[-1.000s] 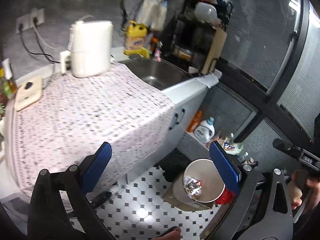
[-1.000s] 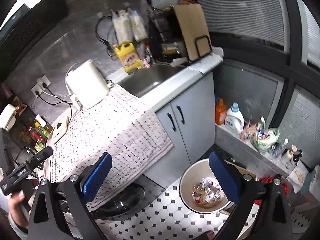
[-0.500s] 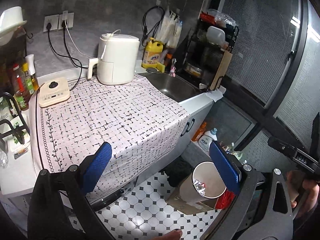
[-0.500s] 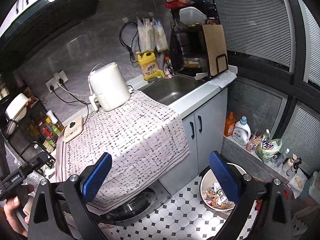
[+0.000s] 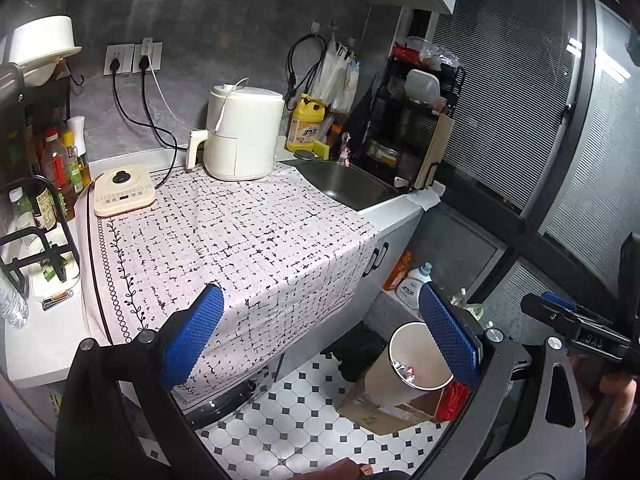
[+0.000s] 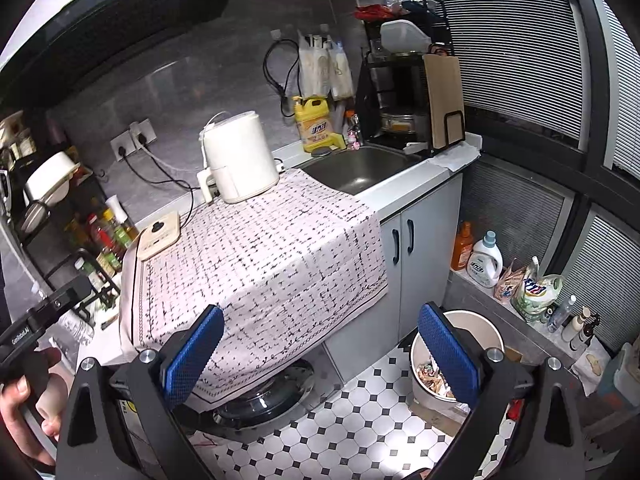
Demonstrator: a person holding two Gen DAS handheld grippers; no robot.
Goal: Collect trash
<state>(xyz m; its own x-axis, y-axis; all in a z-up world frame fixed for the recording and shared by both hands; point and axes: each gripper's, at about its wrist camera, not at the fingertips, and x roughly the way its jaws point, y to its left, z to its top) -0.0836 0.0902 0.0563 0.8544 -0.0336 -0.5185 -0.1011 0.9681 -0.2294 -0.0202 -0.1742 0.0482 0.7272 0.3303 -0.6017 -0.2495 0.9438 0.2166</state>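
- You are holding the left gripper [image 5: 320, 334] with its two blue-padded fingers spread wide apart; nothing is sitting between them and they are touching nothing.
- You are holding the right gripper [image 6: 322, 354] the same way: blue pads far apart, gripping nothing, hanging in the air in front of the counter.
- Both grippers are pointing at a white cloth with a black dash pattern [image 5: 240, 240], which is covering the counter and draping over its front edge.
- No trash is lying on that cloth; a tall cream air fryer [image 5: 242, 134] and a flat cream control panel with a black knob [image 5: 123, 195] are standing at its far side.
- The trash is lying in a round cream waste bin [image 6: 476, 322] on the black-and-white tiled floor [image 6: 340, 432], low to the right below the grey cabinet doors [image 6: 416, 248]; crumpled wrappers [image 6: 430, 376] are showing inside it.
- In the left view, the same bin [image 5: 404, 344] is partly hidden behind the right-hand blue pad.
- A steel sink [image 6: 360, 168] is lying to the right of the cloth, with a yellow detergent bottle [image 6: 314, 126] behind it.
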